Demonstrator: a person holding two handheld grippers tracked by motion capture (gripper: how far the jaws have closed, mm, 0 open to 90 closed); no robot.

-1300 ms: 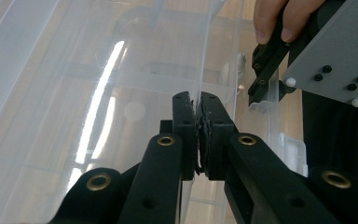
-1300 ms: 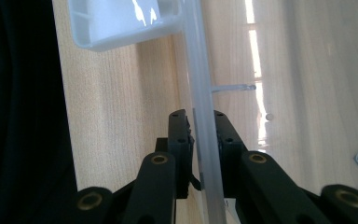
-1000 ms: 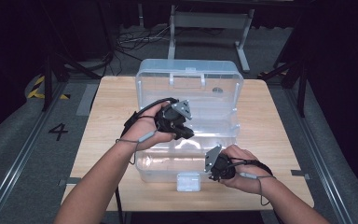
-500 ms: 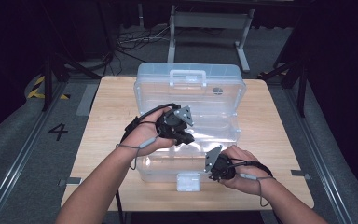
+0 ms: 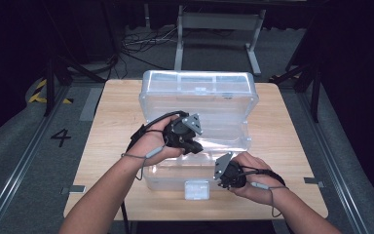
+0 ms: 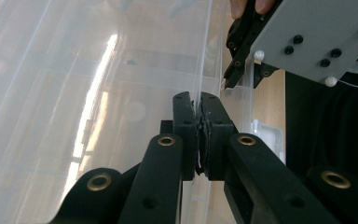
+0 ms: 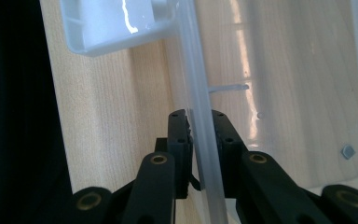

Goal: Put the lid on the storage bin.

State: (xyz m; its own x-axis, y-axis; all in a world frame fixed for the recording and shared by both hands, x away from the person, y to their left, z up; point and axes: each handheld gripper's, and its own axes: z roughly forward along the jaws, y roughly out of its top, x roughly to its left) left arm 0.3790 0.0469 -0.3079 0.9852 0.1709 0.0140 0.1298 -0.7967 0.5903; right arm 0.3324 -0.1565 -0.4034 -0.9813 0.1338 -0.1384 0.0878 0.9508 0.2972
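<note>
The left gripper [image 6: 198,135] is clenched on the thin rim of the clear plastic storage box's hinged lid [image 5: 175,168], while the right gripper [image 7: 200,154] grasps the same lid's front edge just beside its white latch [image 5: 196,189] (pads pressed on both faces of the plastic). The large transparent lidded box [image 5: 199,97] sits mid-way on the pale wooden table [image 5: 282,146], its lid lowered toward the person. The step in hand appears to be swinging the lid; the next move calls for both hands travelling together so the rim does not twist or slip.

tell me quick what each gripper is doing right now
left gripper: closed on a thin wall of the clear plastic box
right gripper: closed on the box's front rim
</note>
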